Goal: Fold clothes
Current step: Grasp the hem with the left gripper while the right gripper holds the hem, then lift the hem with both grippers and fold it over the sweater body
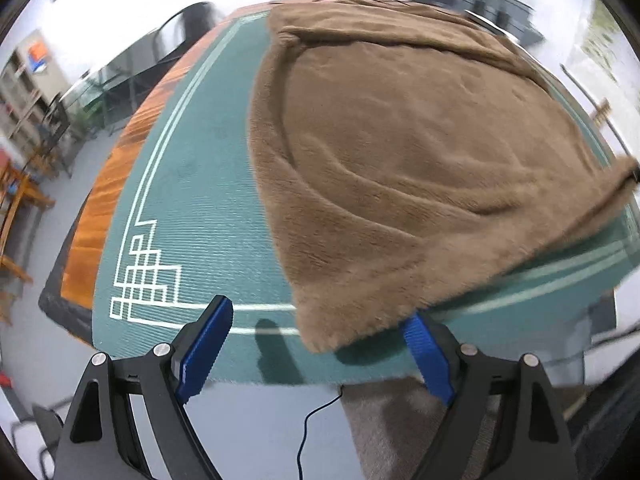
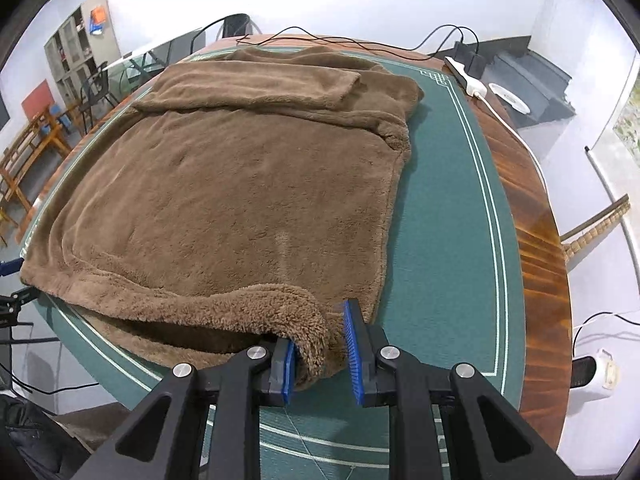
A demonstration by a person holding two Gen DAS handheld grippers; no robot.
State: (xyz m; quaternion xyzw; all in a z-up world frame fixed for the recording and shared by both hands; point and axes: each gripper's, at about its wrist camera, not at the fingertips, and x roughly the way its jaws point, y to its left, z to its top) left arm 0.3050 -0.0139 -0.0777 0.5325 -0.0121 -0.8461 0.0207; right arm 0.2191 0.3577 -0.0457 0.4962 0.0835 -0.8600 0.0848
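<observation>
A brown fleece garment (image 1: 400, 140) (image 2: 240, 180) lies spread flat on the green mat (image 1: 192, 200) (image 2: 440, 240), with a sleeve folded across its far end. In the right wrist view my right gripper (image 2: 320, 360) is shut on the near hem, and bunched fleece fills the narrow gap between the blue pads. That corner is lifted a little and curls over. My left gripper (image 1: 316, 344) stands wide open at the other near corner. The cloth's tip lies between its fingers and covers the end of the right fingertip (image 1: 416, 328), and neither pad presses on it.
The mat covers a wooden table (image 2: 532, 240). A white power strip (image 2: 466, 76) with cables and a round white object (image 2: 512, 100) sit at the far right edge. A small heater (image 2: 596, 372) stands on the floor to the right, and wooden chairs (image 2: 28, 148) to the left.
</observation>
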